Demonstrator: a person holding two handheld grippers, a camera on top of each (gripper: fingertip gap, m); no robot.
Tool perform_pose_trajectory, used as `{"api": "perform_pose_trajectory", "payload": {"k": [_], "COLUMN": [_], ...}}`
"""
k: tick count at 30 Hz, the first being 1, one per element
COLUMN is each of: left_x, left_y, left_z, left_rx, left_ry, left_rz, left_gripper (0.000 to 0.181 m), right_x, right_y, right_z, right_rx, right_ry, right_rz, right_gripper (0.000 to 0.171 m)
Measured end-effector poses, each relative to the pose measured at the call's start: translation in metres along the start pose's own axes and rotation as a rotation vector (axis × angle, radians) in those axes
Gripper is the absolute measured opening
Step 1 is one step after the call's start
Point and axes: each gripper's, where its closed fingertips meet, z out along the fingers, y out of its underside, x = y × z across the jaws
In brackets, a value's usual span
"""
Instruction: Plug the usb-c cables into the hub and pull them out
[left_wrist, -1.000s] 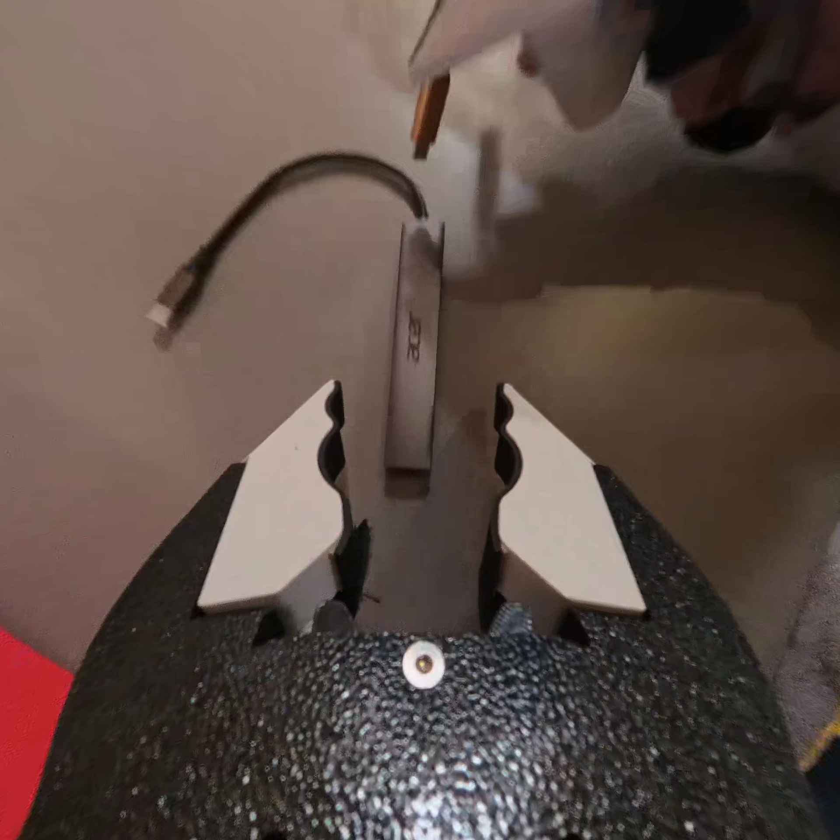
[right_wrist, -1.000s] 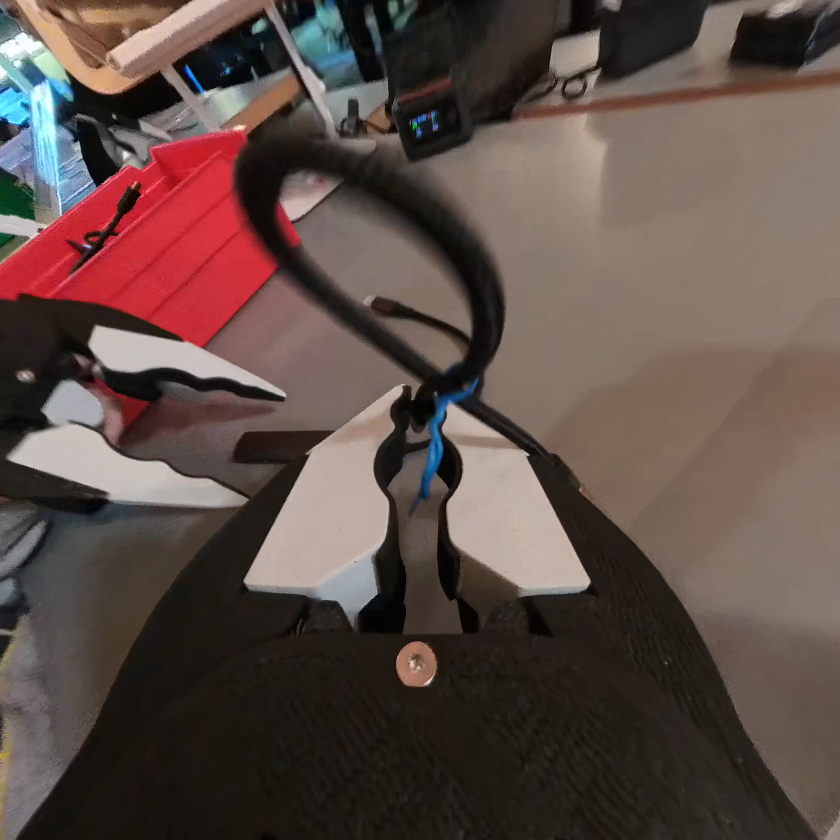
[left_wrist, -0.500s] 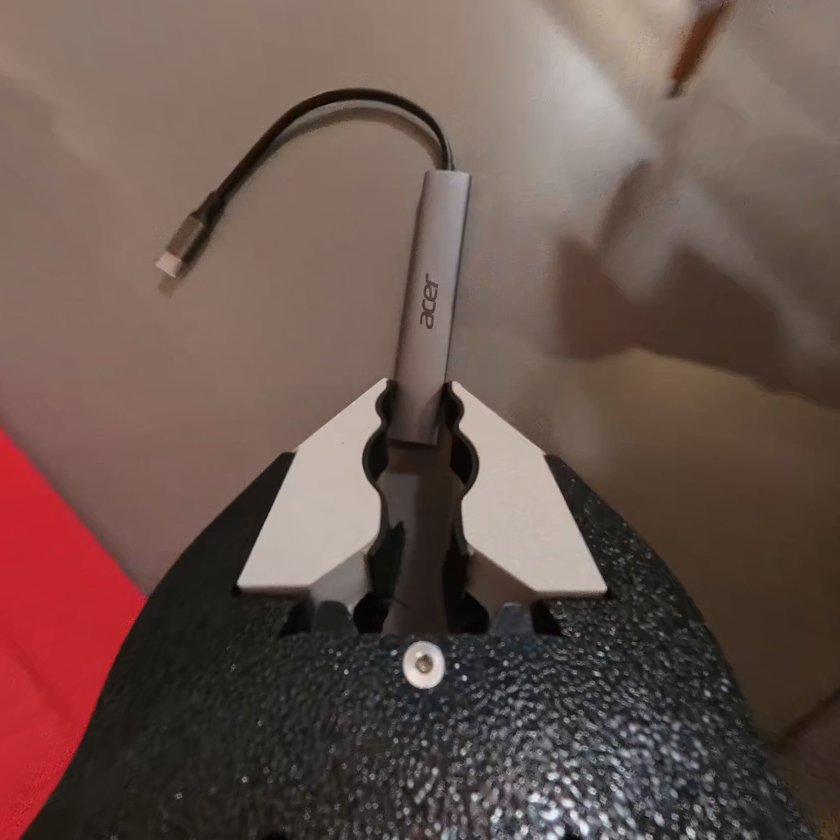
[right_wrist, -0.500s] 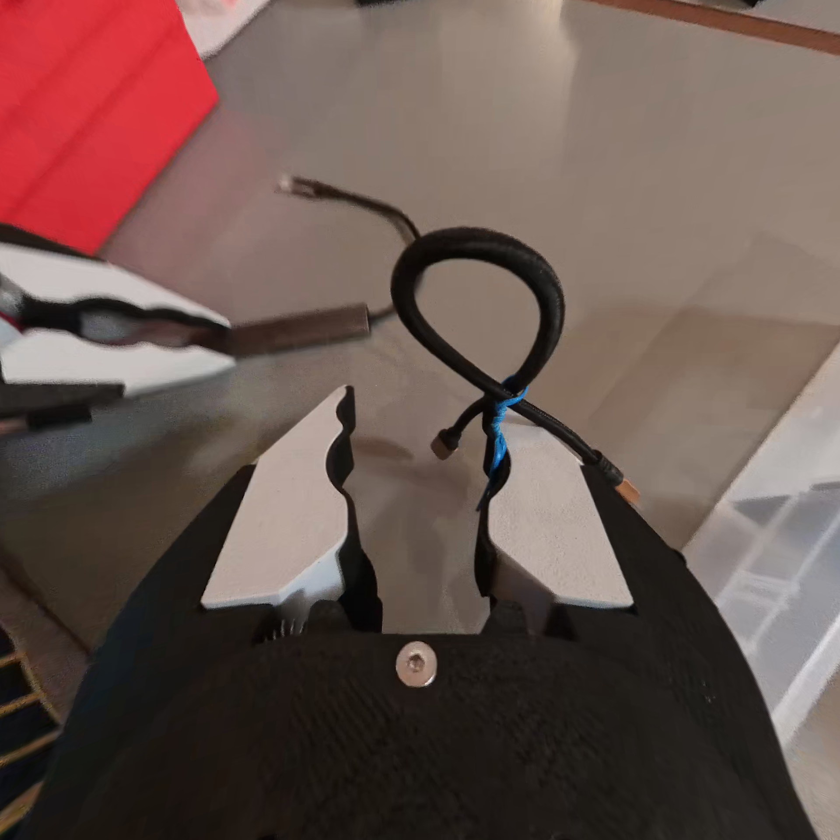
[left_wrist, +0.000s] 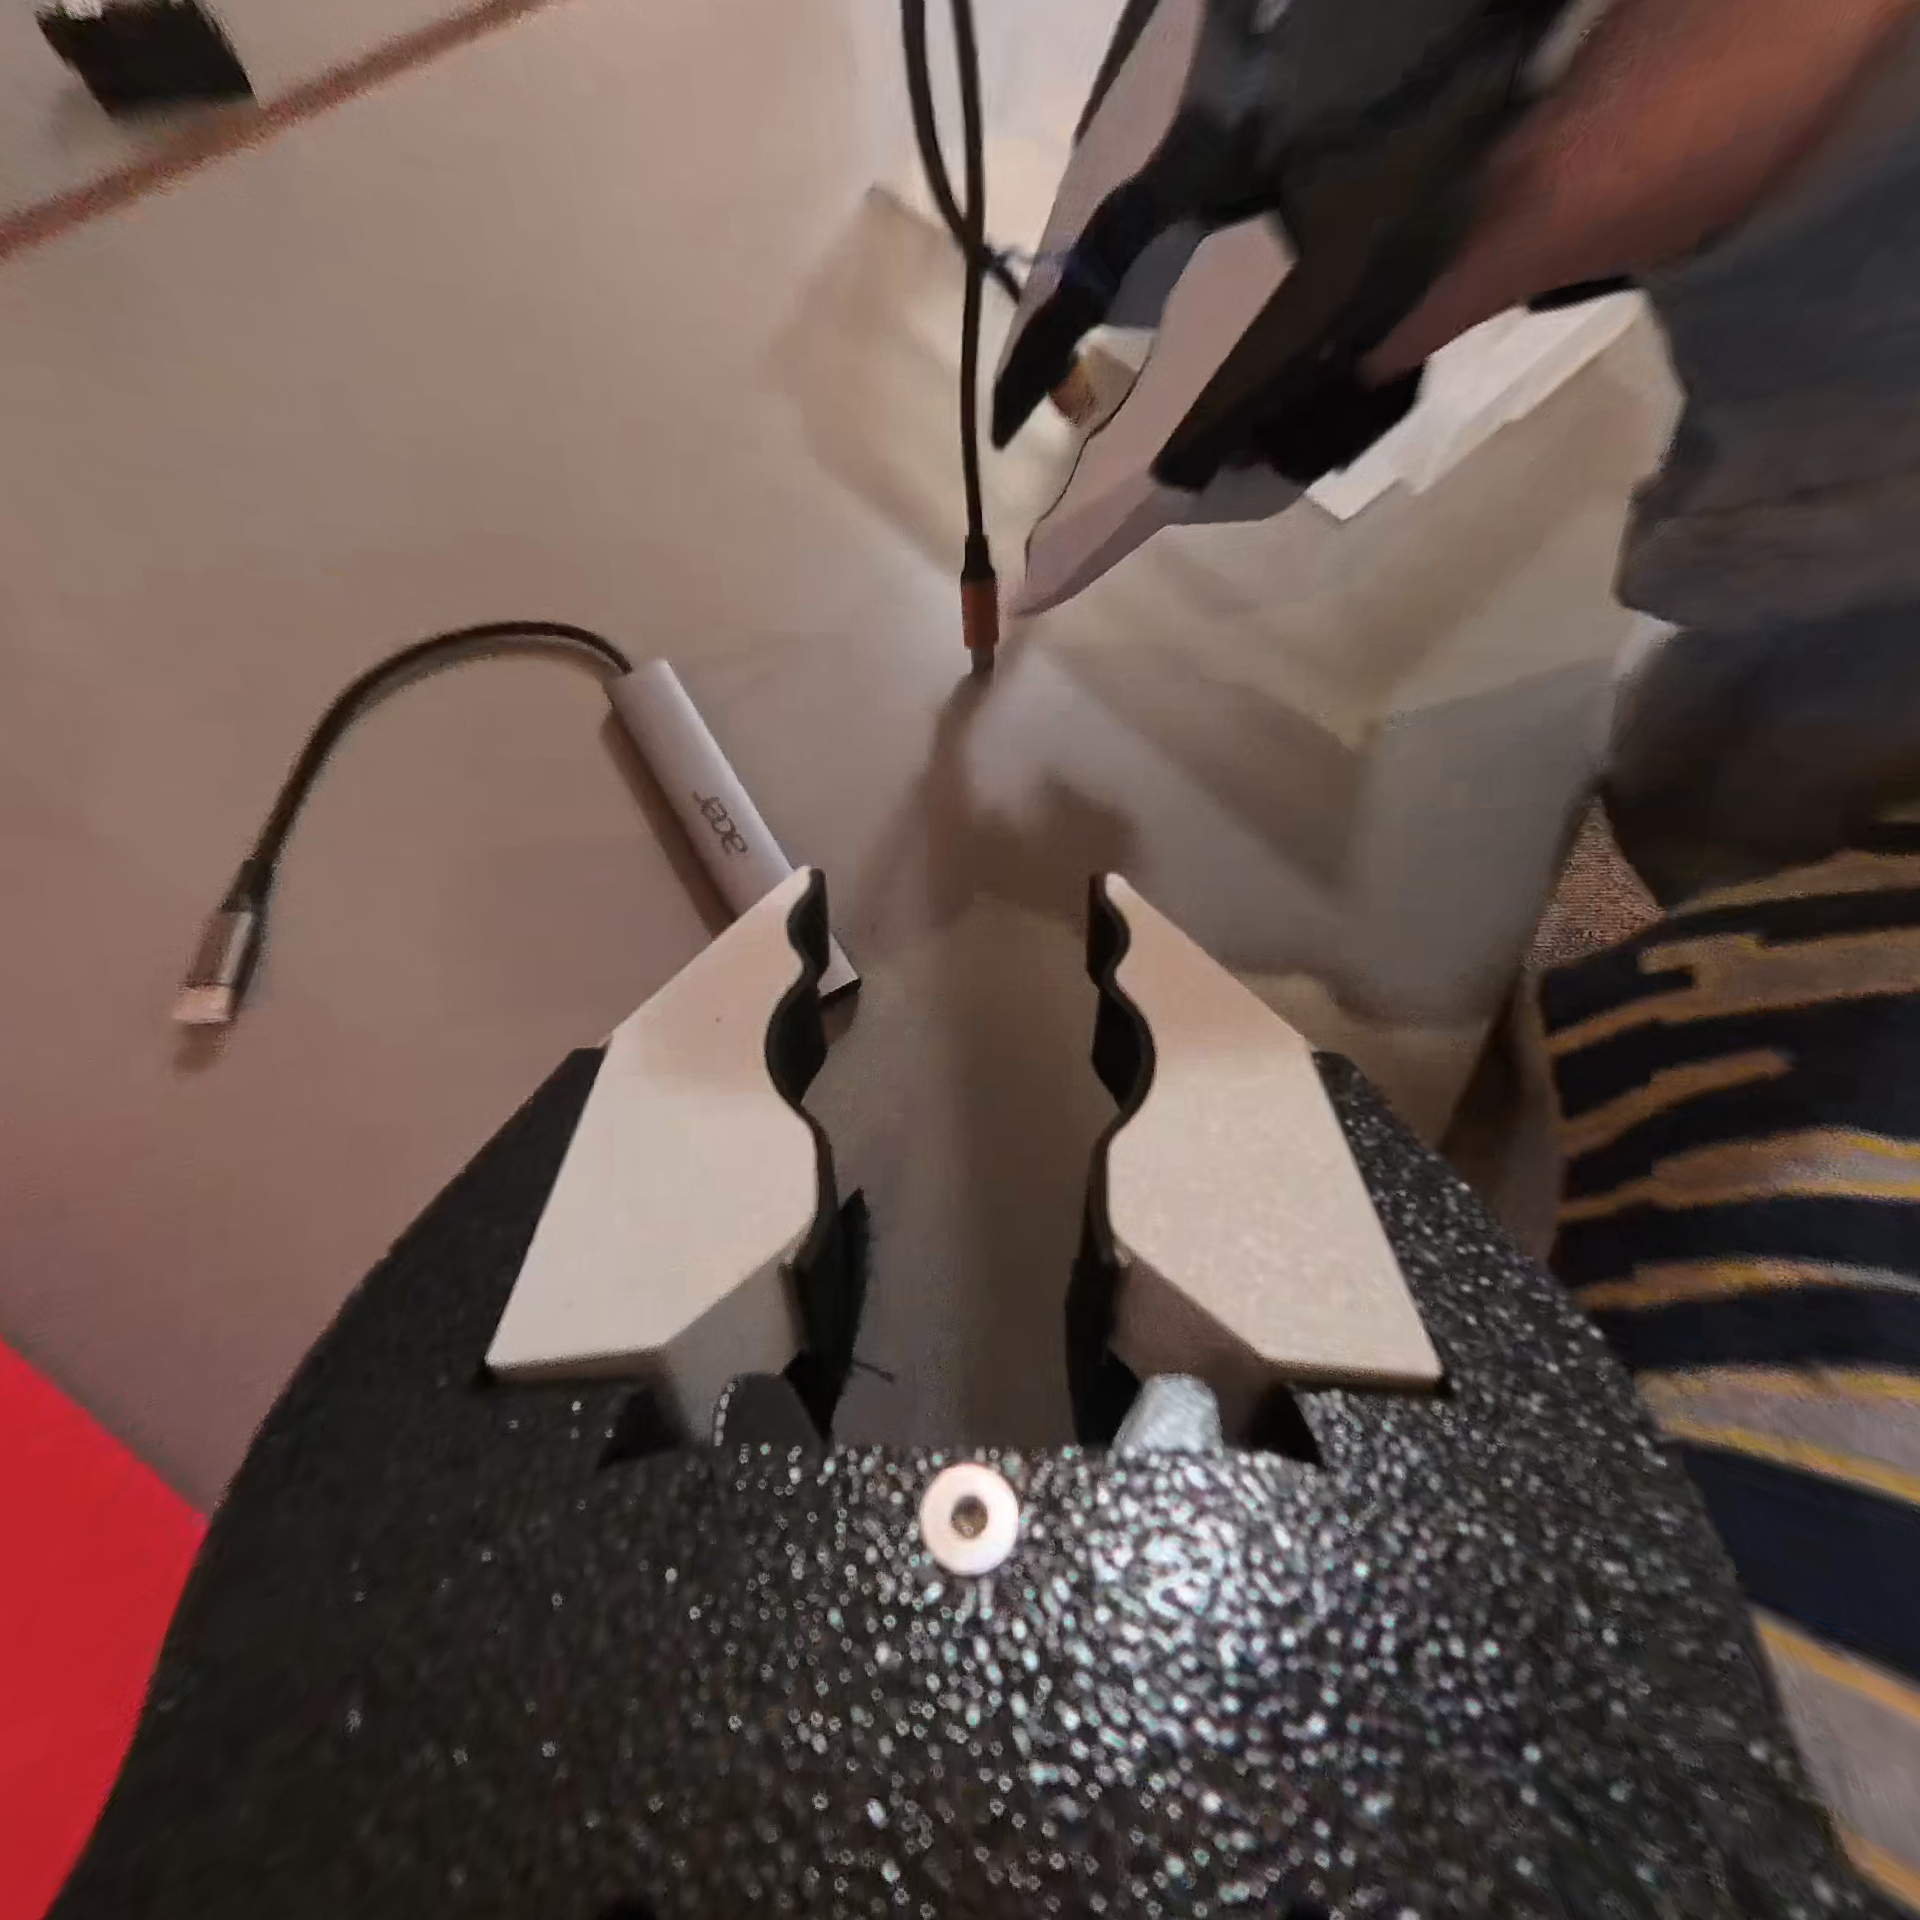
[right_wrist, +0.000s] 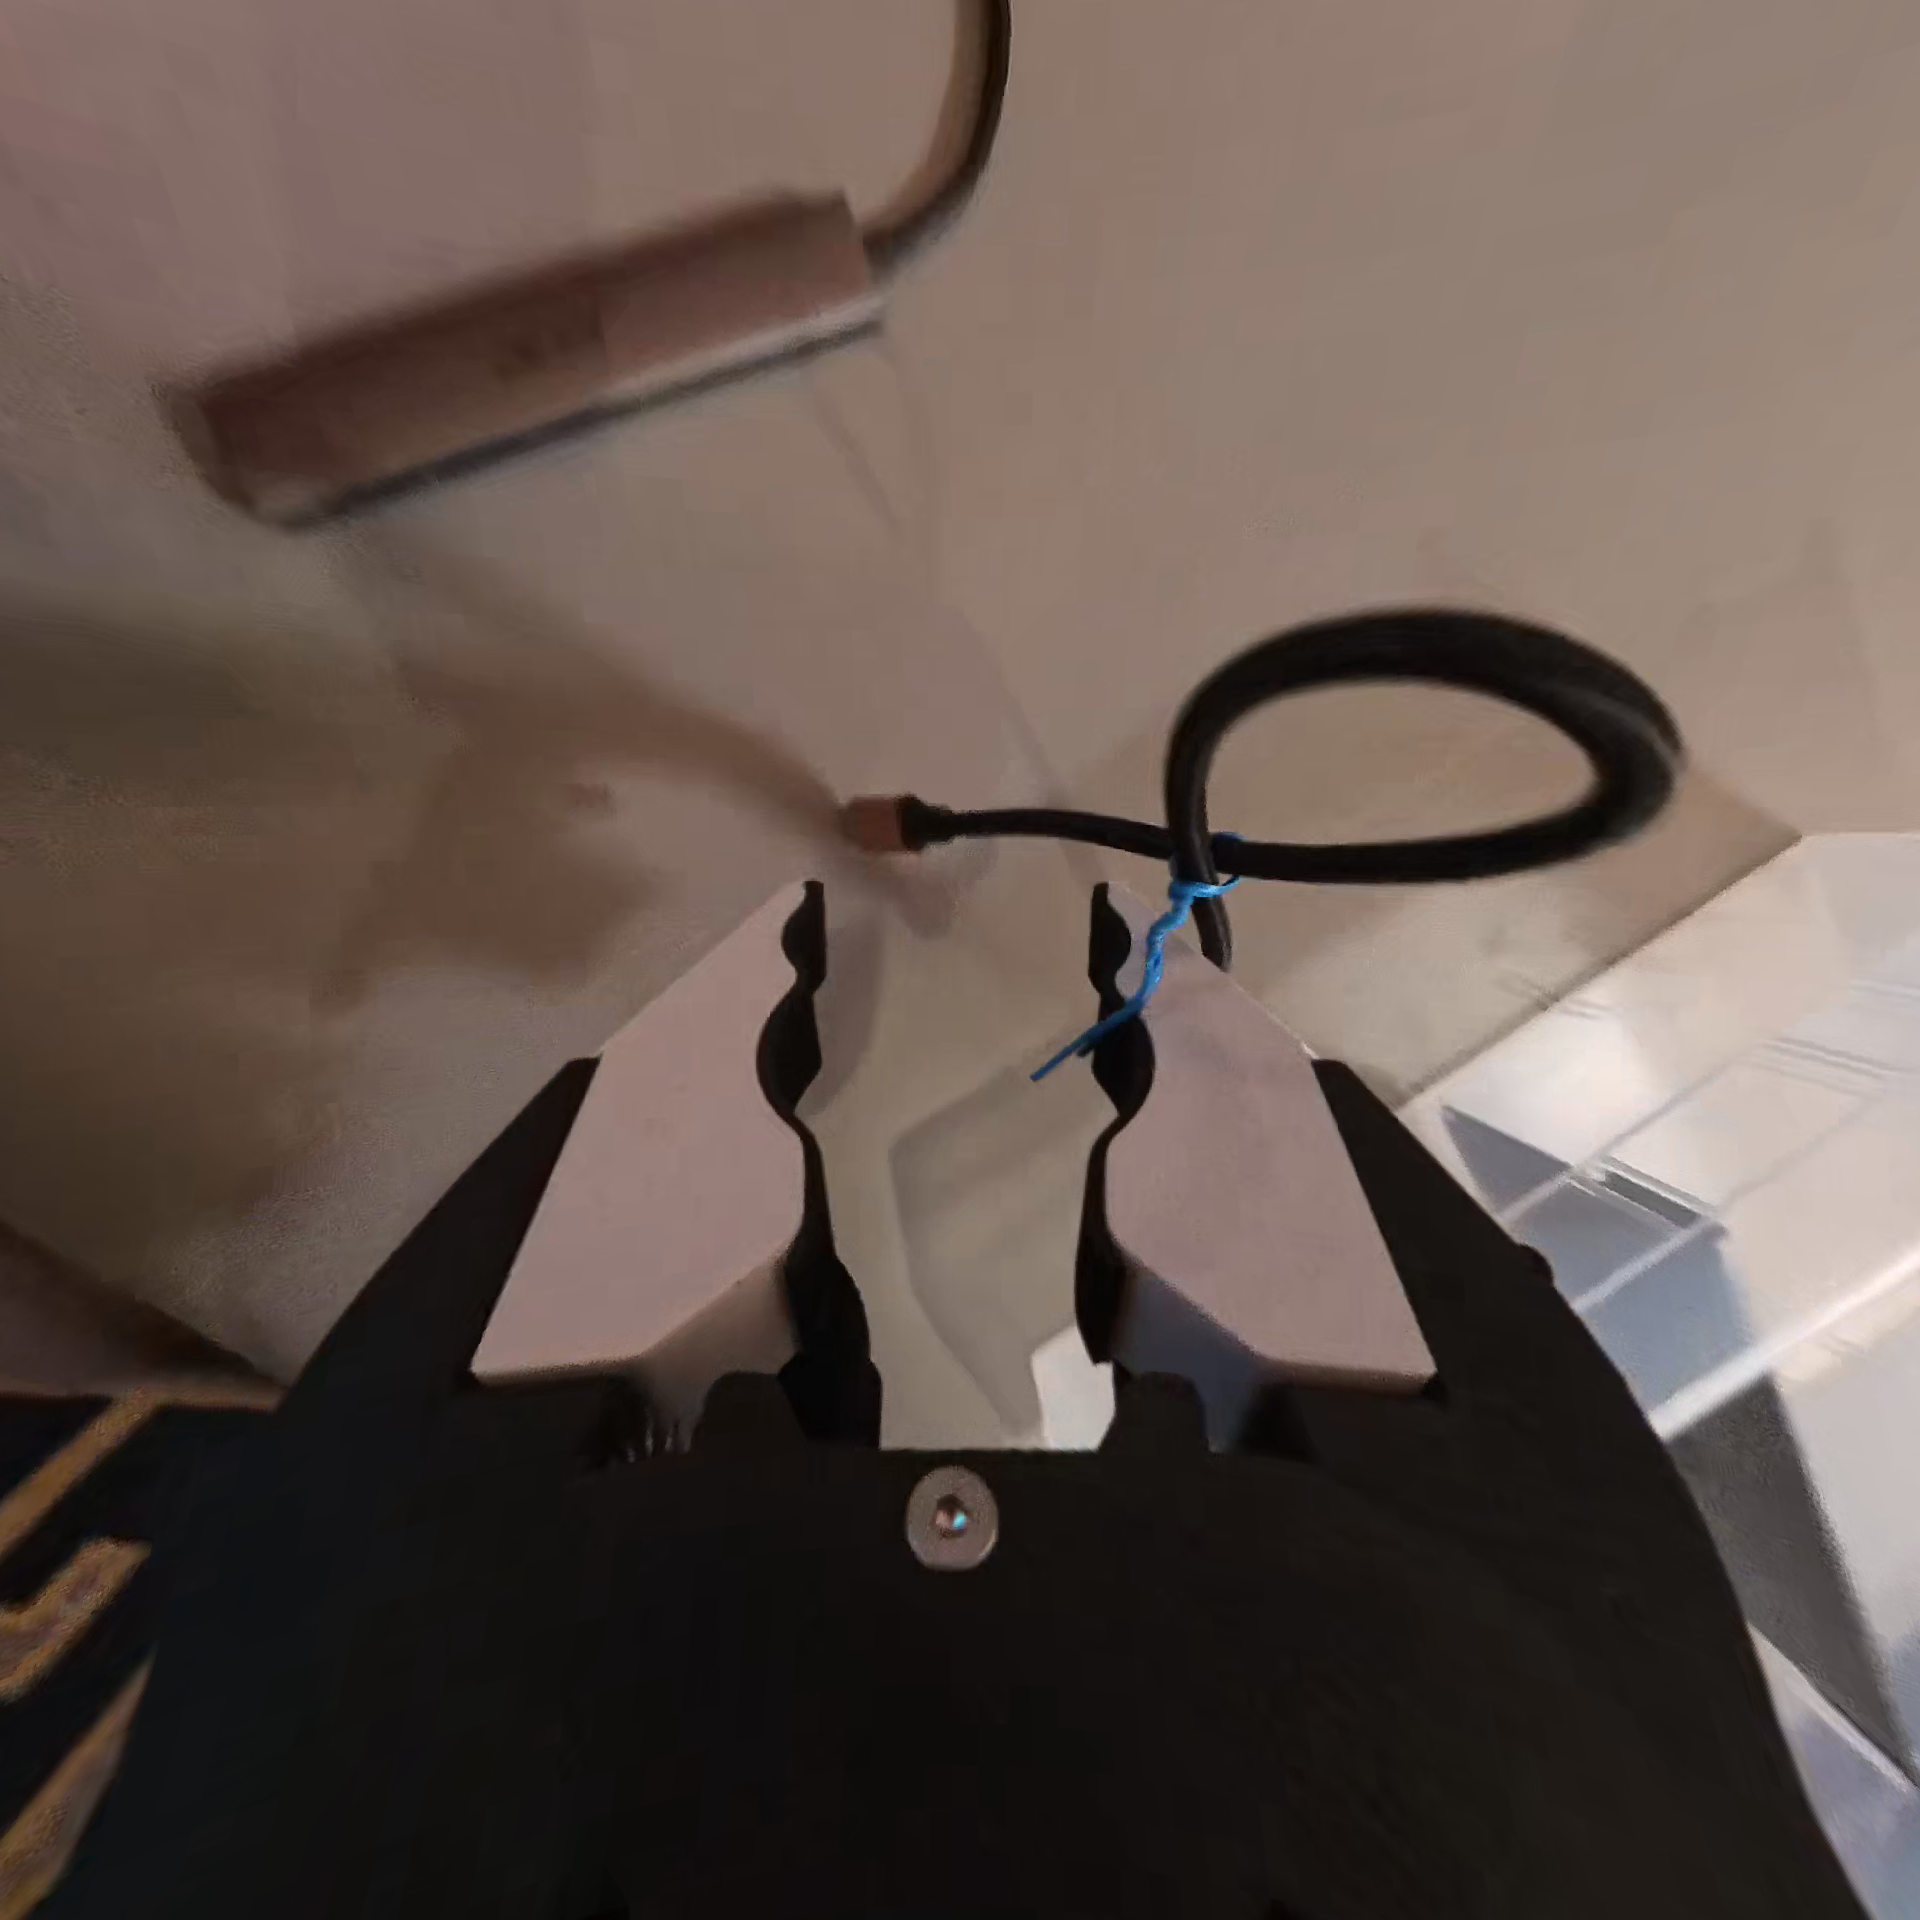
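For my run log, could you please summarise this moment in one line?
left gripper: open, empty | right gripper: open | hub: on table, unplugged | cable: loose

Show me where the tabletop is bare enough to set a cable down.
Bare: the beige table beyond the slim silver hub and its short black pigtail cable. Crowded: right of the hub, where the looped black cable, the clear plastic box and the right hand-held gripper gather.

Left tool jaws apart, right tool jaws apart

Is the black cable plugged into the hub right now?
Out. The black cable lies loose, its plug apart from the hub.
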Motion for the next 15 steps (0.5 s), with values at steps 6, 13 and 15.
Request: {"api": "perform_pose_trajectory", "payload": {"k": [6,13,15], "left_x": [0.006,-0.137,-0.163], "left_y": [-0.039,0.037,0.074], "left_z": [-0.090,-0.211,-0.218], "left_rx": [0.286,0.128,-0.070], "left_ry": [0.092,-0.583,-0.632], "left_rz": [-0.041,-0.111,-0.055], "left_gripper": [0.053,0.048,0.047], "right_x": [0.010,0.018,0.016], "right_y": [0.030,-0.004,-0.027], "right_z": [-0.004,-0.043,-0.054], "right_rx": [-0.178,0.216,0.416], "right_ry": [0.039,0.215,0.238], "right_rz": [-0.081,-0.072,-0.068], "right_gripper": [0.036,0.036,0.035]}}
